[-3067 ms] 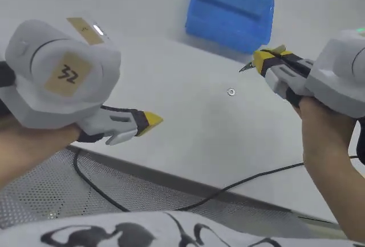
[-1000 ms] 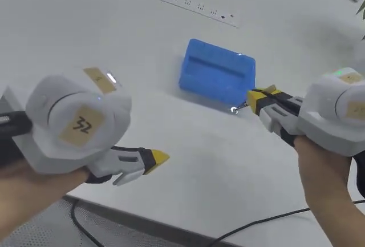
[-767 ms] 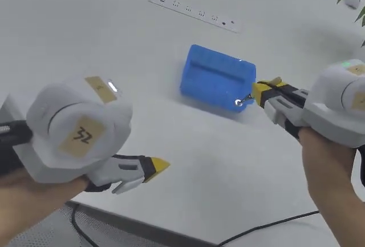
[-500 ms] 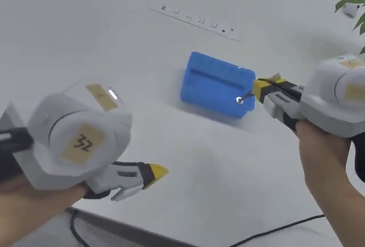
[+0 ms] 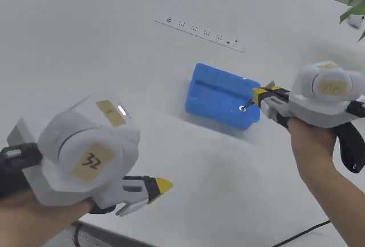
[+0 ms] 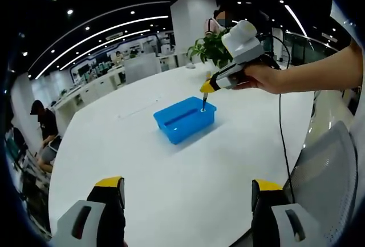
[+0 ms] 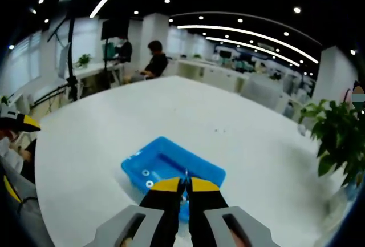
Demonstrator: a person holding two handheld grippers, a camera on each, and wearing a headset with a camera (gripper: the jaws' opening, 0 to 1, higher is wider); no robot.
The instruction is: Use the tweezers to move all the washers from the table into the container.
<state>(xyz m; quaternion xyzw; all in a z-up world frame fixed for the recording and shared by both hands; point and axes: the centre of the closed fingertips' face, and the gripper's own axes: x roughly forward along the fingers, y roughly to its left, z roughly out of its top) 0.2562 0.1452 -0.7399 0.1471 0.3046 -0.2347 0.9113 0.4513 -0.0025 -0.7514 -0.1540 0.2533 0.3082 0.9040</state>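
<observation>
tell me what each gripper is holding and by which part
Right gripper: shut on the tweezers, gripping their rear part; the tips pinch a washer over the blue container. Left gripper: open, holding nothing.

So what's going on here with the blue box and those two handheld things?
A person is working with two handheld claws. The right claw is shut on tweezers, whose tip holds what looks like a washer over the blue container. Two more washers lie inside it. The left claw hangs open low over the white table, holding nothing.
</observation>
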